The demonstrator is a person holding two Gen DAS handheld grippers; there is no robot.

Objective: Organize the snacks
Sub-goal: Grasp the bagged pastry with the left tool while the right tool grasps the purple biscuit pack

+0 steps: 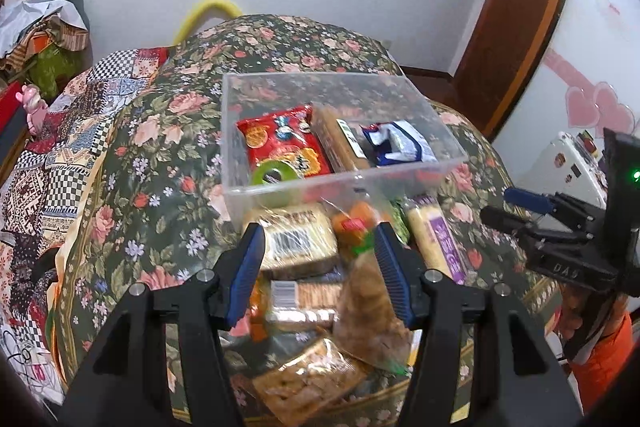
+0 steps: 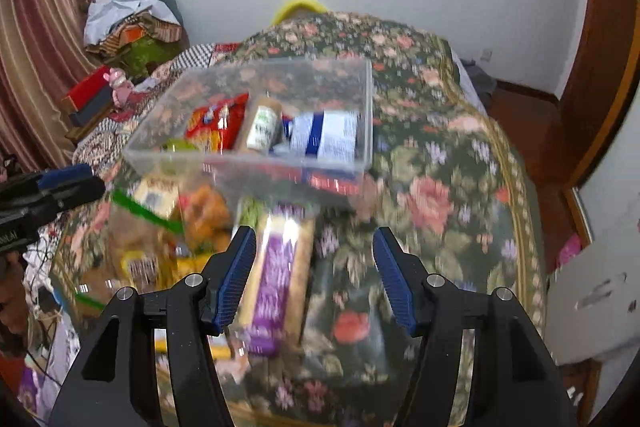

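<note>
A clear plastic bin (image 1: 424,175) stands on the floral cloth and holds a red snack bag (image 1: 280,143), a brown cracker pack (image 1: 336,139) and a blue-white packet (image 1: 400,143). A pile of snack packs lies in front of it. My left gripper (image 1: 320,247) is open above the pile, over a brown cracker pack (image 1: 296,239) and a clear bag of biscuits (image 1: 368,307). My right gripper (image 2: 316,255) is open just above a purple-labelled wafer pack (image 2: 276,275), which also shows in the left wrist view (image 1: 436,239). The bin shows in the right wrist view (image 2: 200,155).
The floral cloth (image 2: 432,195) covers a rounded table. A patchwork cover (image 1: 60,155) and clutter lie to the left. A wooden door frame (image 1: 520,7) stands at the right. The right wrist view is motion blurred.
</note>
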